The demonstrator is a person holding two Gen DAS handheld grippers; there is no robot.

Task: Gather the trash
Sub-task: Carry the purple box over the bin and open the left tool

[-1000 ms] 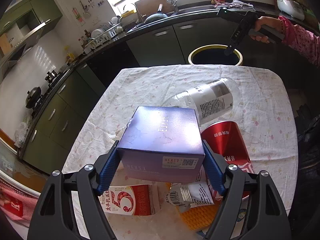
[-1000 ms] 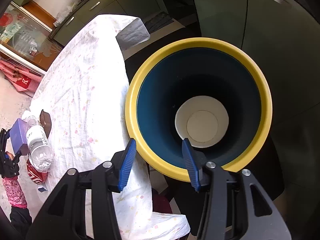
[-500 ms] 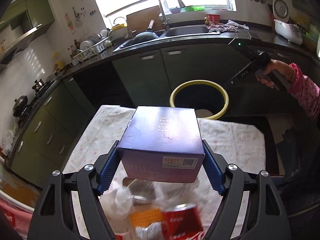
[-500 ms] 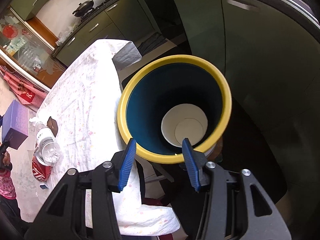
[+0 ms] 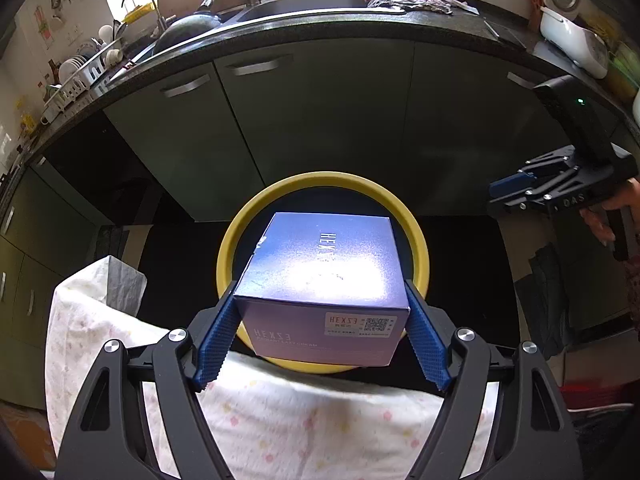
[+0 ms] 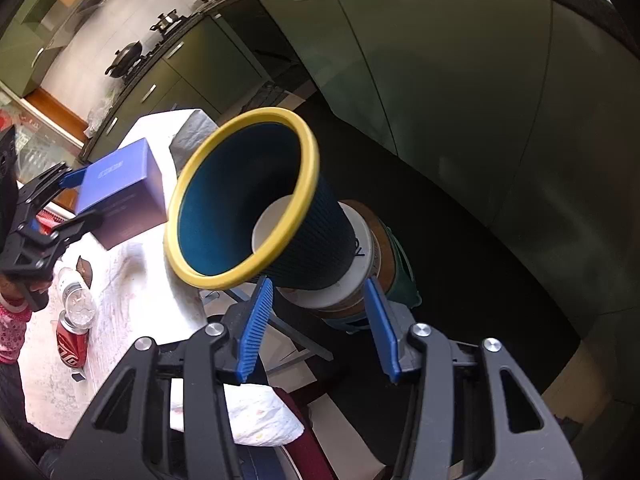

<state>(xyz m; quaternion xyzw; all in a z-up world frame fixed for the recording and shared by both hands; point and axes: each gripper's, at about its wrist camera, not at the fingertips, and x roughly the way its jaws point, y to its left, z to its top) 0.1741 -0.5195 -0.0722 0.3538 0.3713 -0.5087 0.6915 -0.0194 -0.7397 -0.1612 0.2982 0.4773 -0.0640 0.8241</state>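
A purple cardboard box (image 5: 320, 272) sits clamped between the blue pads of my left gripper (image 5: 320, 292), its sides pressed by both fingers. The box hangs over the mouth of the yellow-rimmed dark-blue bin (image 5: 320, 178), just past the table's far edge. From the right wrist view the bin (image 6: 306, 152) looks tilted, with a white paper cup (image 6: 276, 220) at its bottom. The box (image 6: 120, 196) hovers beside the rim. My right gripper (image 6: 317, 282) is open and empty, off to the bin's side; it shows as the right gripper (image 5: 510, 190) in the left wrist view.
The table under a floral cloth (image 5: 320, 420) ends just before the bin. A plastic bottle (image 6: 76, 300) and a red can (image 6: 72, 344) lie on the table. Green cupboards and a dark counter with a sink (image 5: 304, 4) stand behind the bin.
My left gripper carried the box from above the trash on the table across to above the bin. My right gripper drew back from over the bin's mouth to its side.
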